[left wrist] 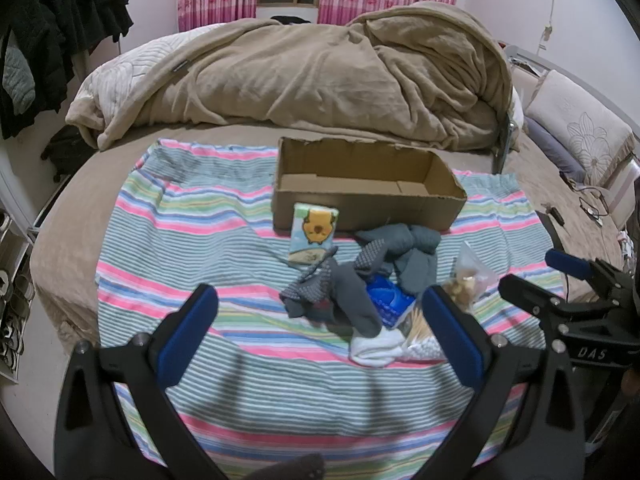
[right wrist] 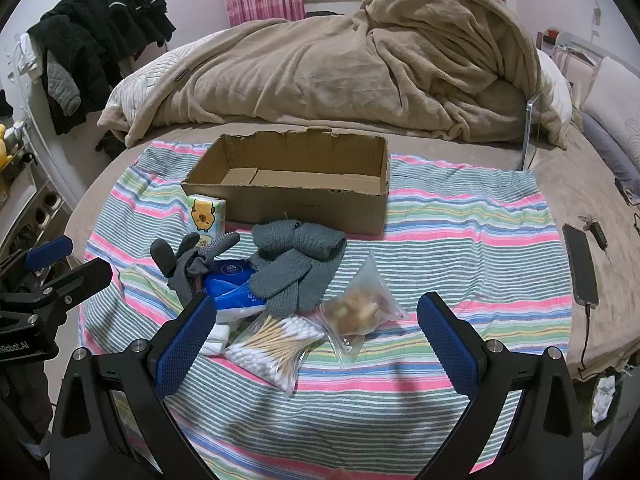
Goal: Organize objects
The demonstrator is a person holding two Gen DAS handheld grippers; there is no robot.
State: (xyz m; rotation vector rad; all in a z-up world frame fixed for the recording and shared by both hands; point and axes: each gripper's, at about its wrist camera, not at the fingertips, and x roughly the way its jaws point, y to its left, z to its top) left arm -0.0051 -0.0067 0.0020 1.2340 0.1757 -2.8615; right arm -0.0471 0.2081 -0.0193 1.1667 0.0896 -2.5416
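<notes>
A: Your left gripper [left wrist: 320,316] hangs low over the striped cloth [left wrist: 192,240], fingers spread wide, nothing between the blue pads [left wrist: 188,332].

B: Same on your right gripper [right wrist: 316,320]: fingers wide apart, empty, hovering just above the heap.

A: From your right camera, closest in, at 11 o'clock between the fingers, the swab bag [right wrist: 276,344] lies flat on the cloth. Touching it at 1 o'clock, the snack bag [right wrist: 360,308].

B: Just beyond, at 11 o'clock, the blue pack [right wrist: 236,292] sits half under the grey gloves [right wrist: 288,280]. A dotted glove [right wrist: 196,256] tangles at the pack's 10 o'clock side.

A: From your left camera the same heap sits at 1 o'clock, the white sock [left wrist: 376,350] nearest, against your right finger of that gripper.

B: Further out, the tissue pack [right wrist: 206,216] stands upright, touching the front wall of the box [right wrist: 312,208].

A: The box is open-topped, nothing visible inside, dead ahead at 12 o'clock.

B: At 3 o'clock, well off the cloth, a phone [right wrist: 580,268] lies on the bed with a cable plugged in. Past the box, the blanket [right wrist: 340,72] is piled up.
</notes>
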